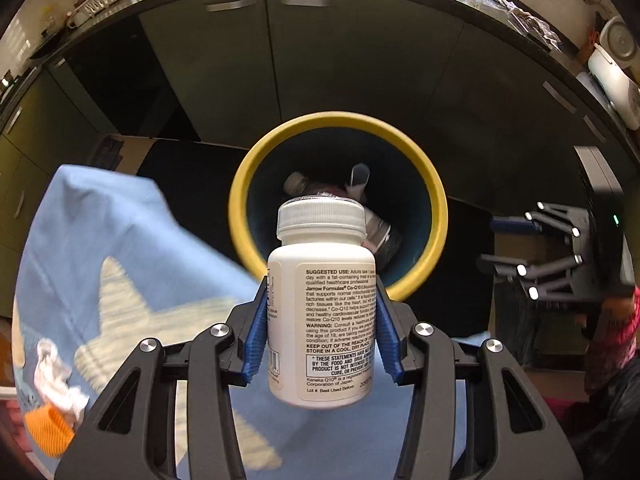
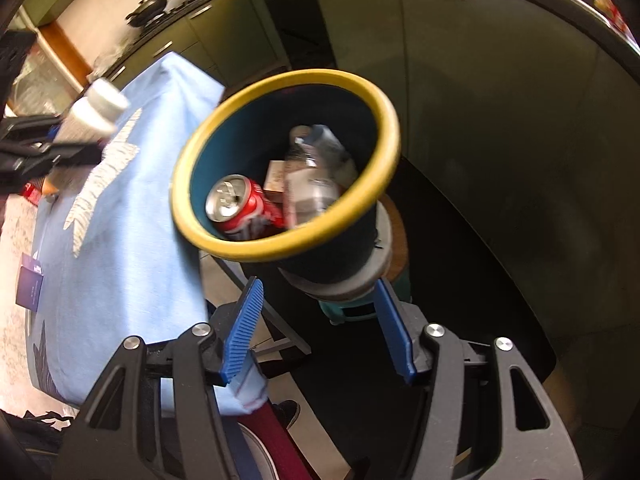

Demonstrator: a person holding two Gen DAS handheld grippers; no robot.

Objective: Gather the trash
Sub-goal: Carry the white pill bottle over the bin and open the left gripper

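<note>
White pill bottle [image 1: 320,304] clamped between left tool [image 1: 320,328] pads.

The supplement bottle [image 1: 320,320] is smooth white plastic with a ribbed cap and a glossy printed paper label. Matt blue cloth [image 2: 132,264] covers the tabletop. In the bin [image 2: 360,92] lies a shiny red metal can [image 2: 240,204] beside clear crinkled plastic.

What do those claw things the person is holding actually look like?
Both the left gripper and the right gripper are matte black frames of jointed bars with triangular cut-outs, joined by shiny silver pivot pins. Each has two blue fingers with ribbed inner pads. A pink patterned sleeve shows.
</note>
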